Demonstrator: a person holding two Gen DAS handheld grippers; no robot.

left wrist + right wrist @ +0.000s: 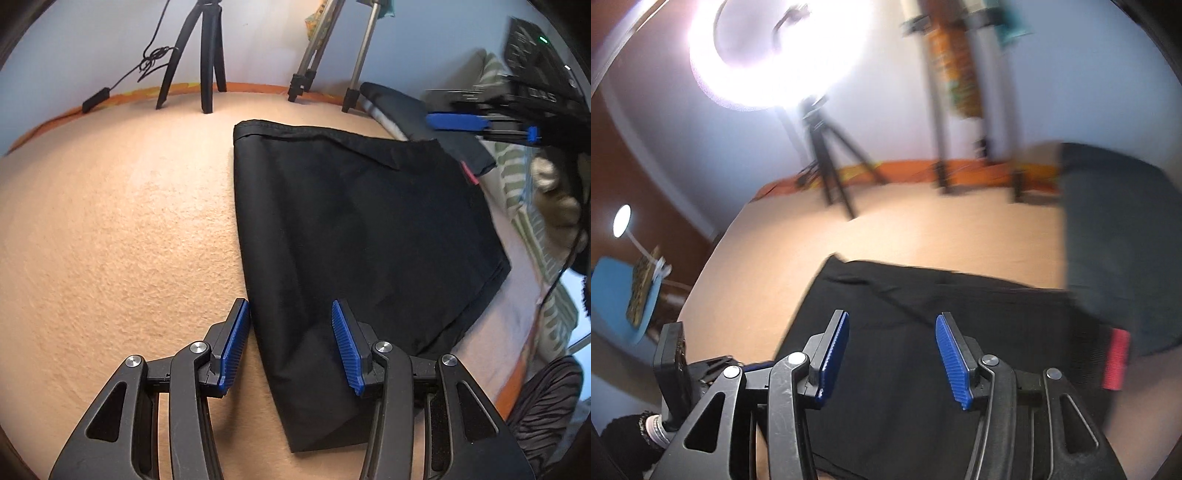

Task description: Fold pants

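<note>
The black pants (362,236) lie folded flat on the peach bedsheet (110,229). My left gripper (290,321) is open and empty, just above the pants' near left edge, one pad over the sheet and one over the cloth. My right gripper (891,332) is open and empty, hovering above the pants (923,332) in the blurred right wrist view; it also shows at the upper right in the left wrist view (480,123), above the pants' far right corner. A red tag (1115,358) shows at the pants' right edge.
A black tripod (203,55) and a silver tripod (332,48) stand at the bed's far edge. A dark folded garment (413,110) and a striped pillow (524,177) lie to the right. A bright ring light (768,48) shines above the black tripod.
</note>
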